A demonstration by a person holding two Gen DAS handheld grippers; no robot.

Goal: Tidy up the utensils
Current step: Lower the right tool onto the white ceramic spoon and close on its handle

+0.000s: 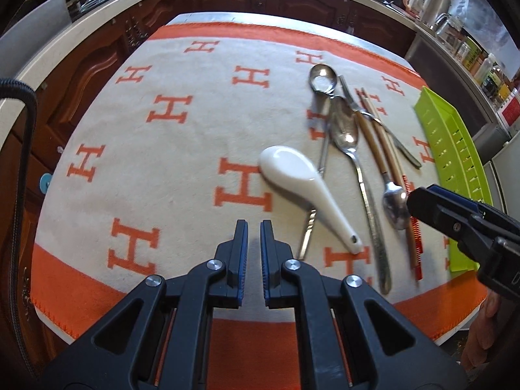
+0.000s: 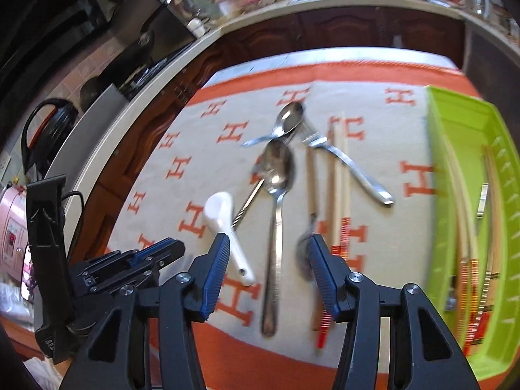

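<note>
The utensils point(image 2: 276, 195) lay loose on the cloth-covered surface point(image 1: 182, 136), at nine o'clock from the green tray point(image 2: 455, 123). Steel spoons looked stiff and slippery; mid-handle seemed best. The right gripper point(image 2: 266, 266) hung released, empty; the left gripper point(image 1: 254, 240) was clenched on nothing.

Each claw, left point(image 1: 254, 227) and right point(image 2: 266, 243), is black moulded plastic with ribbed blue pads point(image 2: 214, 276), silver pivot screws point(image 1: 292, 264) and triangular cut-outs in its arms.

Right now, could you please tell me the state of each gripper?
Left gripper: closed, a thin gap between the pads, holding nothing.
Right gripper: open, holding nothing, above the utensils.
</note>
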